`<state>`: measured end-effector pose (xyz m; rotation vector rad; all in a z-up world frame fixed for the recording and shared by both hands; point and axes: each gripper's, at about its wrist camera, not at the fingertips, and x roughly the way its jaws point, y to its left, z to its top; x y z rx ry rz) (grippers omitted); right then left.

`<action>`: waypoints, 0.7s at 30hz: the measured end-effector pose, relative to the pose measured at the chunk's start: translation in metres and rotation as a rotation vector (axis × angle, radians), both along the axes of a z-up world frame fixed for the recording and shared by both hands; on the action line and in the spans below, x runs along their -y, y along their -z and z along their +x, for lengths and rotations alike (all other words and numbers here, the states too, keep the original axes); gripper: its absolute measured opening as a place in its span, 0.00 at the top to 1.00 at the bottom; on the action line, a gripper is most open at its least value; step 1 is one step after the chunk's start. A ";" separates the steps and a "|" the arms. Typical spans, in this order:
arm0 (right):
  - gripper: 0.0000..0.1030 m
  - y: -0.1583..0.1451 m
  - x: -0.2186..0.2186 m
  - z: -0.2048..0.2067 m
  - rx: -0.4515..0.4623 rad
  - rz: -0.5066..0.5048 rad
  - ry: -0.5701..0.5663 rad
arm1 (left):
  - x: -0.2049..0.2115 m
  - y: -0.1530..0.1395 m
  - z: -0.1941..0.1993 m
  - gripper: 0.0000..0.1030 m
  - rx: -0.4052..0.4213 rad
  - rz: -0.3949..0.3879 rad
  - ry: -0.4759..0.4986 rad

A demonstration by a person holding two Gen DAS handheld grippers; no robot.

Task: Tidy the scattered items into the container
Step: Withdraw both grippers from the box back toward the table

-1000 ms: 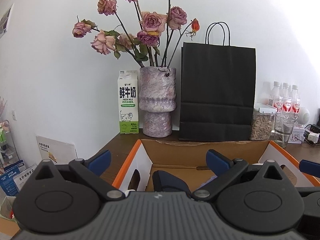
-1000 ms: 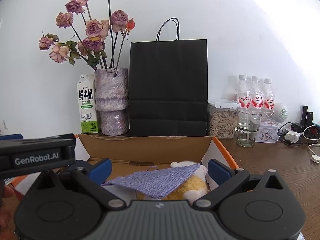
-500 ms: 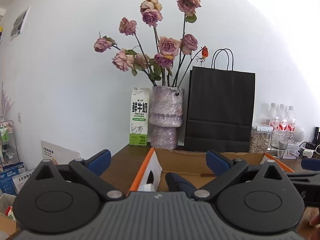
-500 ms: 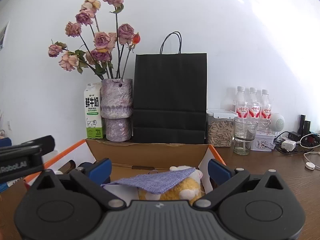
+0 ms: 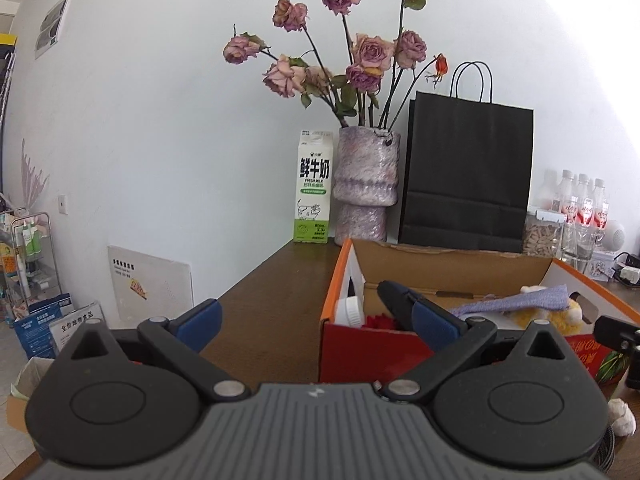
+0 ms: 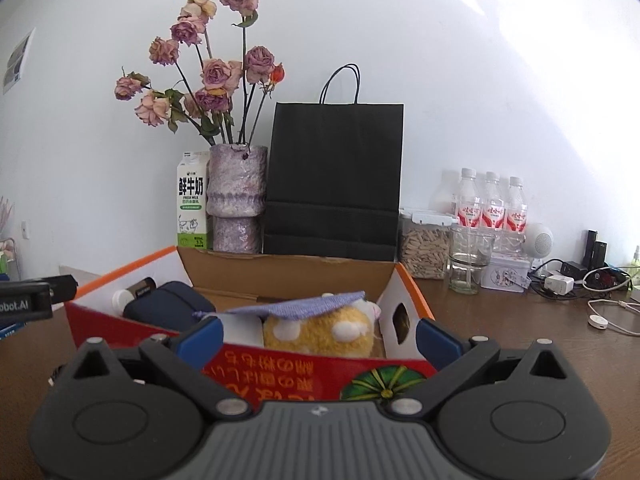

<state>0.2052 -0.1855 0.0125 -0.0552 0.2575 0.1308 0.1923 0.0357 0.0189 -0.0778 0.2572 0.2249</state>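
The cardboard box [image 6: 304,372], with an orange rim and a red printed front wall, stands on the brown table right in front of my right gripper [image 6: 319,338], which is open and empty just short of that wall. Inside lie a yellow plush [image 6: 320,330] under a purple cloth [image 6: 300,306], a navy pouch [image 6: 168,306] and a white-capped bottle [image 6: 132,292]. My left gripper [image 5: 316,320] is open and empty at the box's [image 5: 360,352] left front corner. A small white fluffy item [image 5: 620,422] lies on the table outside the box.
Behind the box stand a milk carton [image 6: 192,200], a vase of dried roses [image 6: 236,200] and a black paper bag [image 6: 334,180]. Right of them are a seed jar [image 6: 424,248], a glass [image 6: 468,260], bottles and cables [image 6: 600,308]. The table's left edge [image 5: 240,284] drops to floor clutter.
Both grippers have pulled back from above the box to its near side, so its red front wall now shows. The left one has also shifted left. Both stayed open.
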 end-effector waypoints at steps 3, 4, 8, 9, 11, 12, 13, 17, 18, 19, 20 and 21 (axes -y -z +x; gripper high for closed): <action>0.00 0.004 0.006 -0.007 -0.009 -0.003 0.002 | -0.002 0.004 -0.003 0.00 -0.023 0.007 0.000; 0.00 0.005 0.008 -0.009 -0.016 -0.002 0.004 | -0.003 0.006 -0.005 0.00 -0.032 0.008 0.001; 0.00 0.009 0.016 -0.015 -0.042 0.005 0.012 | -0.005 0.011 -0.010 0.00 -0.072 -0.003 0.014; 0.00 0.010 0.018 -0.017 -0.046 0.007 0.014 | -0.007 0.012 -0.011 0.00 -0.082 -0.012 0.020; 0.00 0.011 0.022 -0.020 -0.052 0.009 0.019 | -0.010 0.012 -0.013 0.00 -0.086 -0.032 0.026; 0.00 0.012 0.023 -0.022 -0.054 0.009 0.022 | -0.011 0.013 -0.015 0.00 -0.089 -0.038 0.023; 0.00 0.012 0.025 -0.023 -0.055 0.006 0.029 | -0.012 0.013 -0.015 0.00 -0.095 -0.041 0.023; 0.00 0.013 0.033 -0.027 -0.049 -0.010 0.076 | -0.014 0.015 -0.015 0.00 -0.124 -0.060 0.035; 0.00 0.013 0.037 -0.026 -0.049 -0.013 0.095 | -0.014 0.015 -0.015 0.00 -0.127 -0.064 0.035; 0.00 0.014 0.041 -0.026 -0.051 -0.018 0.118 | -0.015 0.015 -0.016 0.00 -0.130 -0.067 0.032; 0.00 0.014 0.045 -0.024 -0.055 -0.021 0.138 | -0.015 0.016 -0.015 0.00 -0.135 -0.070 0.030; 0.00 0.014 0.050 -0.021 -0.061 -0.024 0.155 | -0.016 0.016 -0.015 0.00 -0.141 -0.073 0.028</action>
